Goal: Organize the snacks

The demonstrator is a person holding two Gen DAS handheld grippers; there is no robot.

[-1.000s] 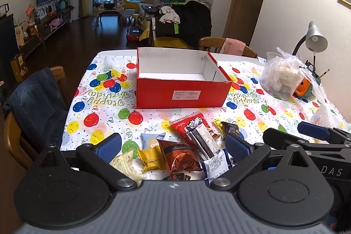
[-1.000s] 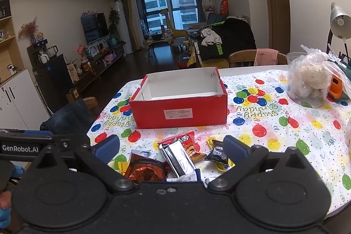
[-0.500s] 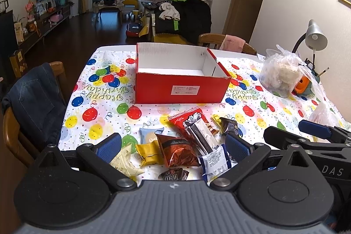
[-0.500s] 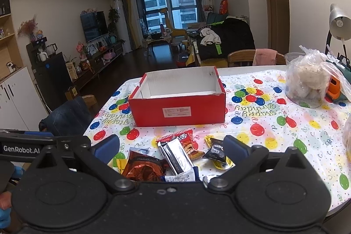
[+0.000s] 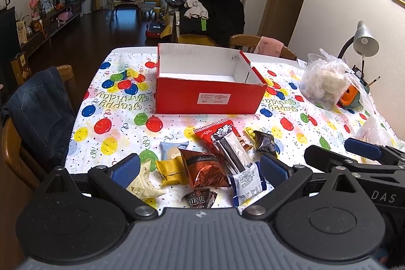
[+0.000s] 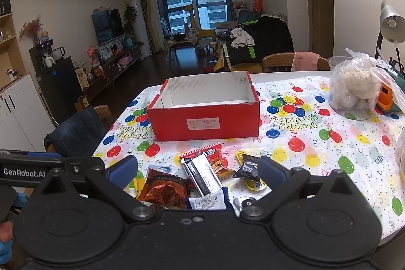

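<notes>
An empty red box [image 5: 207, 95] [image 6: 205, 122] with a white inside stands mid-table. Before it lies a pile of several snack packets: a copper-red foil bag [image 5: 203, 170] [image 6: 164, 187], a silver bar [image 5: 231, 149] [image 6: 202, 175] on a red pouch [image 5: 215, 129], a yellow packet [image 5: 169, 168], a cream packet [image 5: 141, 185], a brown M&M's bag [image 5: 200, 198], a blue-white packet [image 5: 246, 181] and a dark small pack [image 5: 264, 141] [image 6: 248, 170]. My left gripper [image 5: 200, 170] hovers open above the pile's near side. My right gripper [image 6: 197, 170] is open too, holding nothing.
The table carries a balloon-print cloth [image 5: 114, 123]. A clear bag of white stuff [image 5: 324, 82] [image 6: 354, 87], an orange toy [image 5: 350, 96] and a desk lamp [image 5: 364, 41] sit at the right. A chair with a denim jacket [image 5: 38, 113] stands at the left edge.
Both grippers have risen and drawn back a little, so more of the snack pile shows, including the M&M's bag. Nothing was grasped.
</notes>
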